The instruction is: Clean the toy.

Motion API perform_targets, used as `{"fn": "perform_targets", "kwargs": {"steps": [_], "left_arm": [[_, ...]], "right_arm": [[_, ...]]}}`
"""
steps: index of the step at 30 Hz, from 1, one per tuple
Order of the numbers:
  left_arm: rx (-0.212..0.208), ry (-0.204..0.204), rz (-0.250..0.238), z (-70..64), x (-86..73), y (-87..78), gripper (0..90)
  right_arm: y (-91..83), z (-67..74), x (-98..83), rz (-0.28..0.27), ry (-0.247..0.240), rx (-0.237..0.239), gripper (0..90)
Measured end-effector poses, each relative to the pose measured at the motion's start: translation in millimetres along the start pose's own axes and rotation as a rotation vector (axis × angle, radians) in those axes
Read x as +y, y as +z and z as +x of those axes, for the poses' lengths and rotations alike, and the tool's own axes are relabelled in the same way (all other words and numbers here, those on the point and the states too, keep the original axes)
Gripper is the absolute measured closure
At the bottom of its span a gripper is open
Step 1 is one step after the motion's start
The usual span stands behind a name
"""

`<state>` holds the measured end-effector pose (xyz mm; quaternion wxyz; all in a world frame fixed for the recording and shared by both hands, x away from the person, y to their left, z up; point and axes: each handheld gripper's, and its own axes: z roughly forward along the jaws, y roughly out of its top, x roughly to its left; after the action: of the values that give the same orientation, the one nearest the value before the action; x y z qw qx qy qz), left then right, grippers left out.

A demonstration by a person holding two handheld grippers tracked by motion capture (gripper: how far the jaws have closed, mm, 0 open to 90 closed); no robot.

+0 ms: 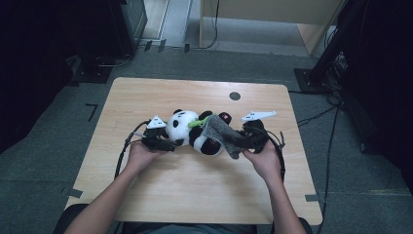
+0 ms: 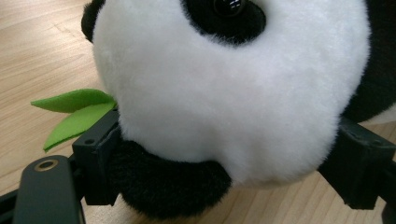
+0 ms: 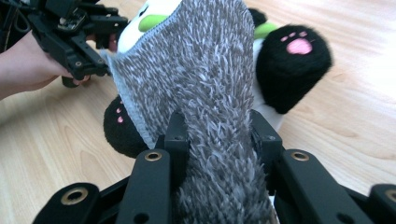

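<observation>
the left gripper [image 1: 168,144] clamps wide around the panda plush's [image 1: 187,127] head, pinning it to the table [image 1: 195,190]. the right gripper [image 3: 219,135] pinches a grey fuzzy cloth [image 3: 205,79] over its belly, likely to wipe or cover it.

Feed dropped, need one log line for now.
left tongs: clamping black-and-white plush panda head | right tongs: gripping shaggy grey cloth over panda

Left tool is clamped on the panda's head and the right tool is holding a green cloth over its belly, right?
Not quite: the cloth is grey, as the right gripper view shows. Otherwise right: the left tool clamps the panda by its head, and the right tool holds the cloth over its belly.
</observation>
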<state>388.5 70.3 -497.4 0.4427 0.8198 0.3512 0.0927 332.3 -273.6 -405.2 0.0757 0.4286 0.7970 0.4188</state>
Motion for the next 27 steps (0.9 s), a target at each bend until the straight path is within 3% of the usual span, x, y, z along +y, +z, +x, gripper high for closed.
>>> {"fn": "perform_targets", "kwargs": {"steps": [2, 6, 9, 10, 11, 13, 15, 17, 21, 27], "left_arm": [[0.0, -0.001, 0.0, -0.1, 0.1, 0.0, 14.3], [0.0, -0.004, -0.003, 0.0, 0.1, 0.1, 14.3], [0.0, -0.002, -0.002, 0.2, 0.1, 0.0, 14.3], [0.0, -0.002, -0.002, 0.1, 0.0, 0.0, 14.3], [0.0, -0.004, -0.003, 0.0, 0.0, 0.1, 14.3], [0.0, -0.004, -0.003, -0.1, -0.1, 0.1, 14.3], [0.001, -0.001, -0.001, 0.1, 0.0, 0.0, 14.3], [0.005, 0.01, 0.004, -0.5, -0.2, 0.0, 14.3], [0.005, 0.006, 0.002, -0.5, 0.0, 0.1, 14.3], [0.004, 0.003, 0.001, -0.4, 0.1, 0.1, 14.3]], "right_arm": [[-6.2, -3.1, 1.1, -0.014, 0.006, -0.014, 67.5], [-13.6, 1.3, 5.6, -0.048, 0.004, 0.005, 67.5], [-17.7, 19.6, 14.6, -0.087, -0.037, 0.053, 67.5], [-17.7, 19.6, 14.6, -0.087, -0.037, 0.053, 67.5], [-14.5, 28.8, 16.9, -0.09, -0.059, 0.095, 67.4], [-7.3, 36.5, 17.4, -0.072, -0.08, 0.127, 67.4], [1.6, 40.3, 16.1, -0.033, -0.104, 0.125, 67.4], [8.9, 38.5, 12.7, 0.0, -0.111, 0.097, 67.4], [8.5, 29.6, 9.6, -0.008, -0.075, 0.116, 67.4], [3.1, 10.8, 3.8, 0.021, -0.047, 0.051, 67.4]]}}
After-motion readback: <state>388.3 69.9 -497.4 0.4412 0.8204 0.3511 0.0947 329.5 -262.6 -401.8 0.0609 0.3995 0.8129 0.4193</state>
